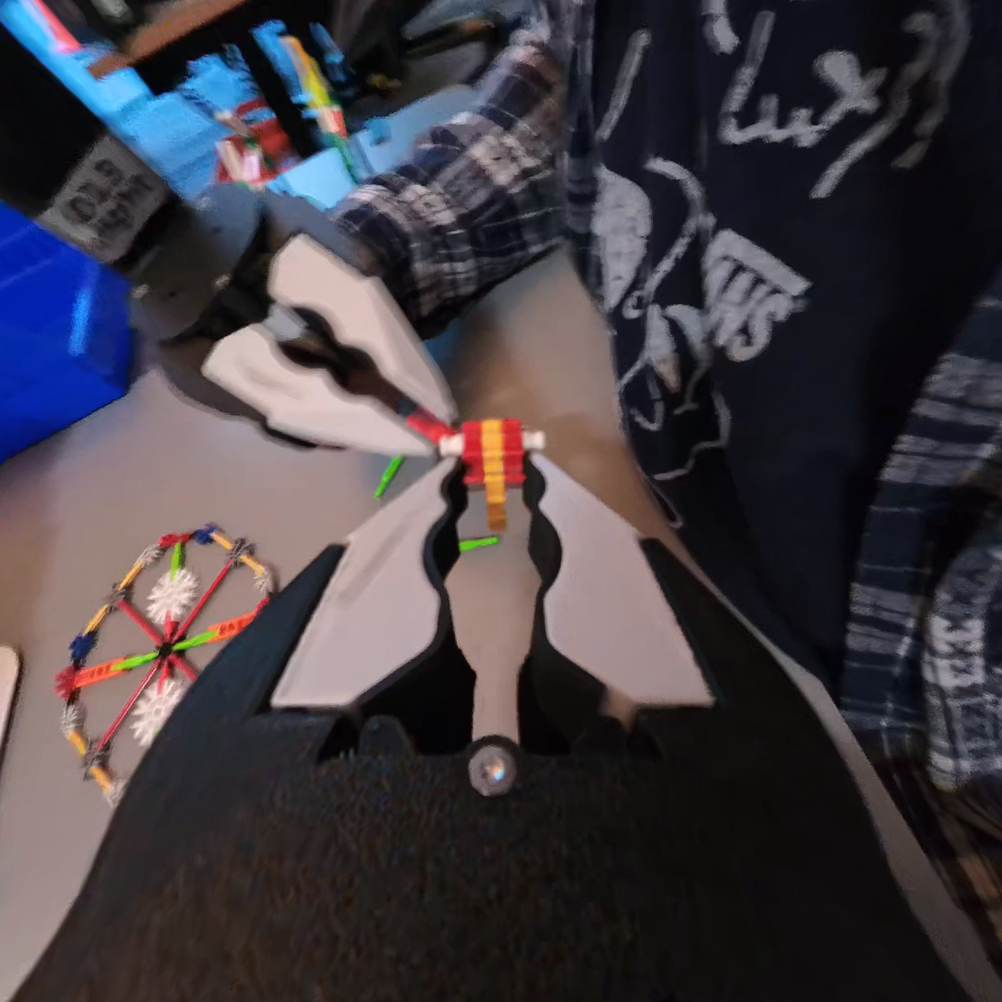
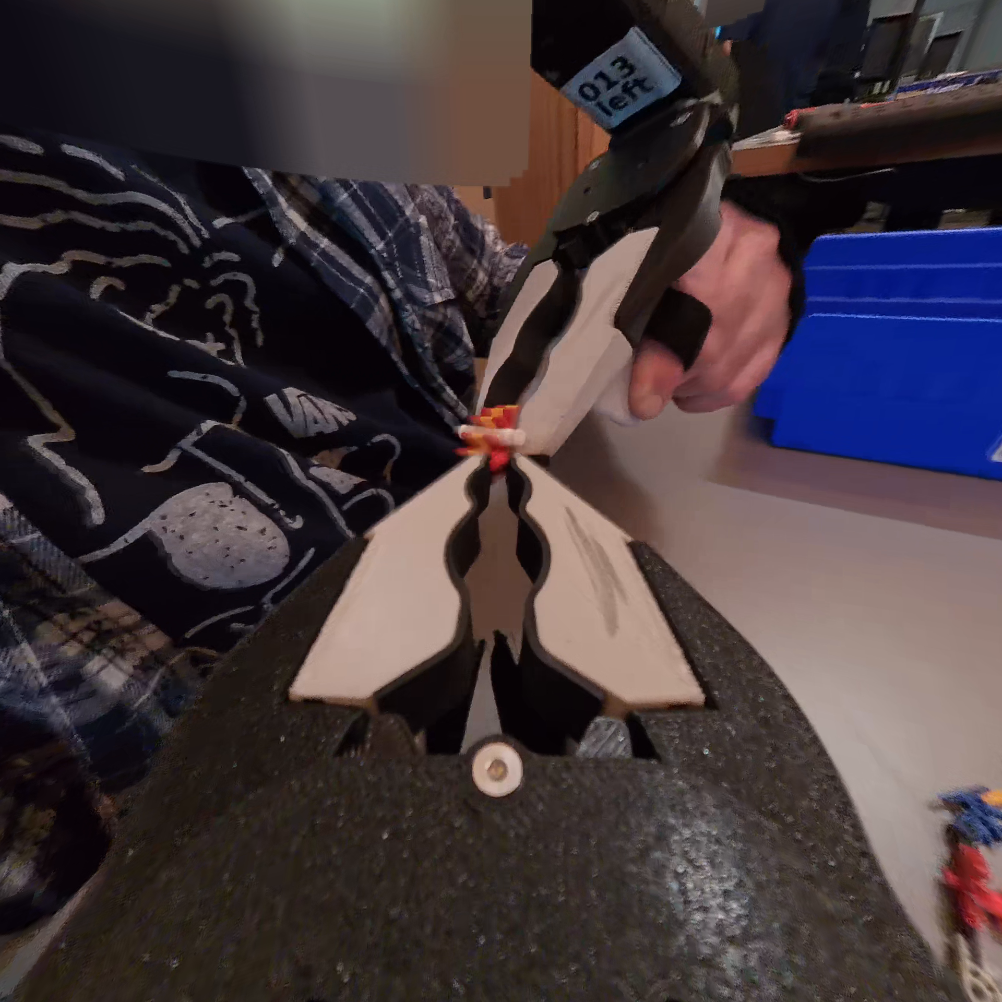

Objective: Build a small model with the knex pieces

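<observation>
Left wrist view: the left claw (image 1: 493, 471) pinches a red-and-yellow stack (image 1: 492, 442) threaded on a white rod (image 1: 534, 439), held above the desk (image 1: 271, 488); the right claw (image 1: 442, 434), left of the stack, pinches a red piece (image 1: 425, 425) at the rod's end. A spoked wheel (image 1: 162, 640) lies lower left of the stack. Right wrist view: both claws meet at the stack; a printed pale-blue sticker (image 2: 618, 87) sits on the left tool, a blue bin (image 2: 894, 352) beyond.
</observation>
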Demonstrator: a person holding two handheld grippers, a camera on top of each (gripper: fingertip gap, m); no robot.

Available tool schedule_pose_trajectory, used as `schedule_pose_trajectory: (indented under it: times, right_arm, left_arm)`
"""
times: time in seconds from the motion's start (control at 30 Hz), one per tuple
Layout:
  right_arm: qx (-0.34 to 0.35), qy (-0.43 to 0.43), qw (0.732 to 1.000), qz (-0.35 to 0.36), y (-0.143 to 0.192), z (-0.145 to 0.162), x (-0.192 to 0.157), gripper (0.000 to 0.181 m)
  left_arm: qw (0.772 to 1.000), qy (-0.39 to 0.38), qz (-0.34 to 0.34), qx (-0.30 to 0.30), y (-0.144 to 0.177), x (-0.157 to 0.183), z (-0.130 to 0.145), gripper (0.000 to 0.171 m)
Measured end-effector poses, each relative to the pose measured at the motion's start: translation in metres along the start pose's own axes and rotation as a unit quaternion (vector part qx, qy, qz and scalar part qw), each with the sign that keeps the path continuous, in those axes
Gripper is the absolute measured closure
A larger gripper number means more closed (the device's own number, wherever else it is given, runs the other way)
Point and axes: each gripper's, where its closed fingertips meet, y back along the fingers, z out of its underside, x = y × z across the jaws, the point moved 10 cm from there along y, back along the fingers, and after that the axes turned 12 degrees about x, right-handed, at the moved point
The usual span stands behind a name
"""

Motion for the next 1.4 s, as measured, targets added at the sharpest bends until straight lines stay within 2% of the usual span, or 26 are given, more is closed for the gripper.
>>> schedule_pose_trajectory:
  times: [0.1,0.17,0.37,0.43,0.53,0.63,0.73,0.9,0.97,1.03,1.07,1.2,1.4]
  right_arm:
    - [-0.013,-0.015,1.000,-0.012,-0.006,0.006,-0.001,0.179]
    - [-0.026,-0.012,1.000,-0.003,-0.008,0.008,-0.001,0.178]
    - [-0.043,-0.019,0.998,0.037,0.005,0.010,0.005,0.178]
    - [-0.034,-0.018,0.996,0.077,0.017,0.005,0.008,0.178]
    - [-0.039,-0.015,0.989,0.145,0.035,0.001,0.013,0.178]
    - [-0.045,-0.012,0.980,0.194,0.048,-0.001,0.015,0.178]
    - [-0.055,-0.013,0.971,0.232,0.059,0.001,0.017,0.178]
    - [-0.075,-0.019,0.963,0.257,0.065,0.005,0.021,0.177]
    - [-0.084,-0.021,0.961,0.264,0.066,0.006,0.022,0.177]
    - [-0.091,-0.025,0.959,0.269,0.067,0.008,0.023,0.177]
    - [-0.095,-0.026,0.957,0.272,0.068,0.009,0.023,0.178]
    - [-0.100,-0.027,0.955,0.277,0.069,0.009,0.024,0.178]
    - [-0.098,-0.030,0.952,0.290,0.074,0.009,0.025,0.178]
  left_arm:
    - [0.998,-0.019,0.034,-0.040,-0.006,0.004,0.002,0.153]
    - [0.998,-0.012,0.040,-0.045,-0.005,0.004,0.005,0.153]
    - [0.997,0.016,0.026,-0.077,-0.006,0.001,0.025,0.153]
    - [0.996,0.034,-0.004,-0.081,0.000,-0.005,0.029,0.153]
    - [0.984,0.054,-0.081,-0.147,0.005,-0.022,0.043,0.153]
    - [0.965,0.099,-0.152,-0.190,0.000,-0.040,0.057,0.152]
    - [0.935,0.142,-0.215,-0.242,-0.005,-0.055,0.078,0.152]
    - [0.903,0.211,-0.268,-0.261,-0.011,-0.061,0.096,0.152]
    - [0.895,0.245,-0.280,-0.248,-0.007,-0.063,0.100,0.152]
    - [0.885,0.257,-0.301,-0.245,-0.003,-0.066,0.102,0.140]
    - [0.885,0.258,-0.304,-0.242,-0.003,-0.066,0.102,0.130]
    - [0.880,0.266,-0.318,-0.232,0.001,-0.064,0.102,0.117]
    - [0.889,0.240,-0.330,-0.208,0.003,-0.060,0.087,0.122]
